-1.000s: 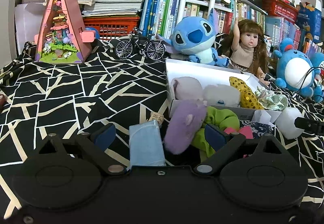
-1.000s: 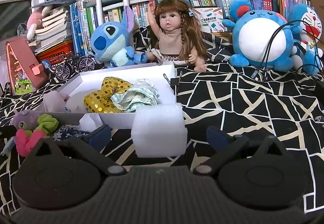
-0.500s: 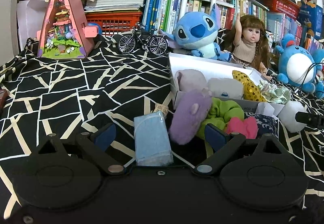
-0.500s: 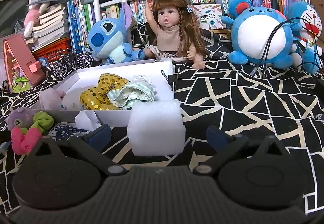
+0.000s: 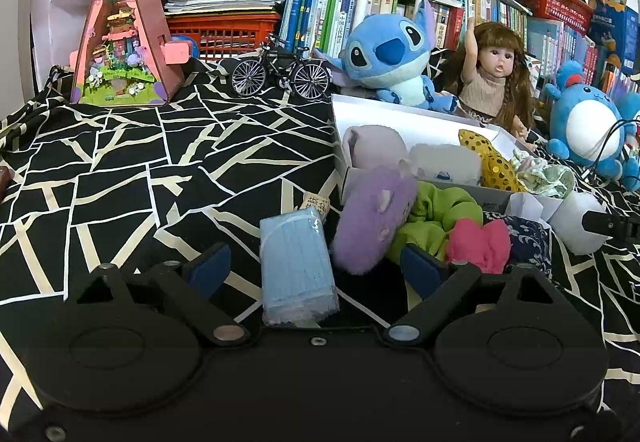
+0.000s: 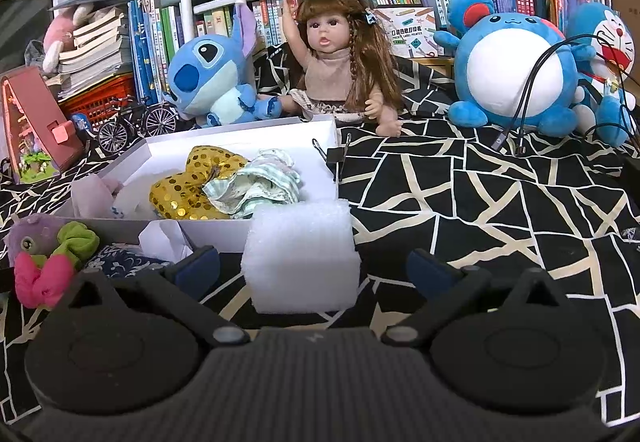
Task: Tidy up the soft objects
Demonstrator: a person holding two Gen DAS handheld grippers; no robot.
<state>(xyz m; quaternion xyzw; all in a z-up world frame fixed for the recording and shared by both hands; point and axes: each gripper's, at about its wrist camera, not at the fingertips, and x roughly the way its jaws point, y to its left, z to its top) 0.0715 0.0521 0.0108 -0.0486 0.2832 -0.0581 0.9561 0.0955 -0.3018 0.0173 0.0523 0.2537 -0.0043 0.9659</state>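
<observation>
My left gripper point(image 5: 316, 266) is open, its fingers either side of a pale blue pack of masks point(image 5: 296, 266) and a purple plush toy point(image 5: 372, 218) lying on the cloth. A green scrunchie point(image 5: 440, 218) and a pink bow point(image 5: 478, 244) lie beside them. My right gripper point(image 6: 312, 266) is open around a white foam block point(image 6: 302, 258), not touching it. The white box point(image 6: 280, 134) behind holds a gold sequin bow point(image 6: 192, 182), a striped cloth point(image 6: 256, 186) and pale plush pieces point(image 5: 376, 150).
A blue Stitch plush point(image 6: 212, 78), a doll point(image 6: 336, 58) and a round blue plush point(image 6: 516, 74) sit behind the box. A toy bicycle point(image 5: 280, 72), a pink triangular playhouse point(image 5: 124, 38) and books line the back. Black cables point(image 6: 528, 98) lie at the right.
Both grippers pulled back slightly; the soft objects sit a little farther ahead in both views. Nothing was grasped or released.
</observation>
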